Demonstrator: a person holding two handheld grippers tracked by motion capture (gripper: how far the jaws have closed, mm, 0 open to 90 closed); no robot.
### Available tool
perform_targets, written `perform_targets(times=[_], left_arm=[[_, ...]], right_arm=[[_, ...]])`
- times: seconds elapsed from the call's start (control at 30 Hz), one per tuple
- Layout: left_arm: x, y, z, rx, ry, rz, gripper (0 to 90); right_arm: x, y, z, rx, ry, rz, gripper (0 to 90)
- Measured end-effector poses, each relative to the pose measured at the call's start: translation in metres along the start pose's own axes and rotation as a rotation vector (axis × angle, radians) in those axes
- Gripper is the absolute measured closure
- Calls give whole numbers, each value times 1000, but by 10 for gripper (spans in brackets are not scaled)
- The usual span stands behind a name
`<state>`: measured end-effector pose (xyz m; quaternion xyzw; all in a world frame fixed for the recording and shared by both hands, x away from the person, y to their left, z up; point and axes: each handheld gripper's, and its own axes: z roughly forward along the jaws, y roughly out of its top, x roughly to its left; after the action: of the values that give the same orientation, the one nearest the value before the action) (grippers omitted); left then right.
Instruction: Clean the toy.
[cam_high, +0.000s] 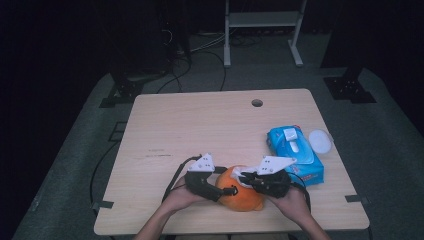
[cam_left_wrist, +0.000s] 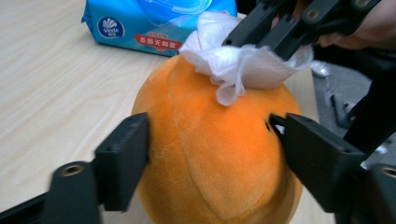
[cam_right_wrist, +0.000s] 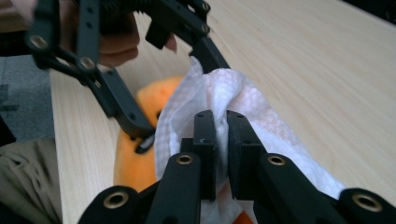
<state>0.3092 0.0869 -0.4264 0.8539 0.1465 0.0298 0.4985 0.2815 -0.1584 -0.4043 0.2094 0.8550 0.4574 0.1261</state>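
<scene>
The left gripper (cam_left_wrist: 210, 154) clamps its 2 jaws on the sides of the orange plush toy (cam_left_wrist: 215, 158), near the table edge. The right gripper (cam_right_wrist: 220, 140), closed on a white wipe (cam_right_wrist: 243, 100), presses it on the toy's top, directly above the left jaws.

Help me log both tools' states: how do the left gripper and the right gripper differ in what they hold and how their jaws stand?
The left gripper has its jaws spread wide on either side of the orange plush toy; the right gripper has its jaws pinched nearly together. The left steadies the round toy on the table; the right grips a thin white wipe resting on the toy's top. Both are black, two-jawed and hand-held, meeting at the toy.
</scene>
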Motion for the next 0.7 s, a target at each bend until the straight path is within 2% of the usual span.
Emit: perform_targets(times=[0.07,0.1,0.13,0.17,0.23,0.3,0.33,0.4,0.5,0.6,0.63,0.7], left_arm=[[-4,2,1,-8,5,22,304],[-6,2,2,-6,7,46,313],[-6,2,2,-6,7,46,318],[-10,4,2,7,14,89,328],[-10,2,0,9,16,94,340],[-8,1,-1,10,15,98,346],[-8,1,-1,9,15,96,346],[-6,0,-1,9,12,88,345],[-5,2,1,2,7,55,290],[-6,7,2,28,22,12,133],[-6,7,2,28,22,12,105],[-3,5,5,39,-22,-56,97]], right_arm=[[5,5,1,-29,25,0,824],[7,7,2,-38,35,-6,824],[7,7,2,-38,35,-6,824],[16,14,8,-35,41,-46,824],[16,15,9,-27,38,-58,824],[9,13,7,-29,37,-38,824],[3,10,4,-24,19,-21,824],[-9,2,-1,-15,-8,6,824],[-20,-7,-8,-16,12,68,824],[-13,-9,-8,-6,10,39,824],[-10,-9,-7,-9,16,29,824],[-4,-7,-7,-8,29,12,824]])
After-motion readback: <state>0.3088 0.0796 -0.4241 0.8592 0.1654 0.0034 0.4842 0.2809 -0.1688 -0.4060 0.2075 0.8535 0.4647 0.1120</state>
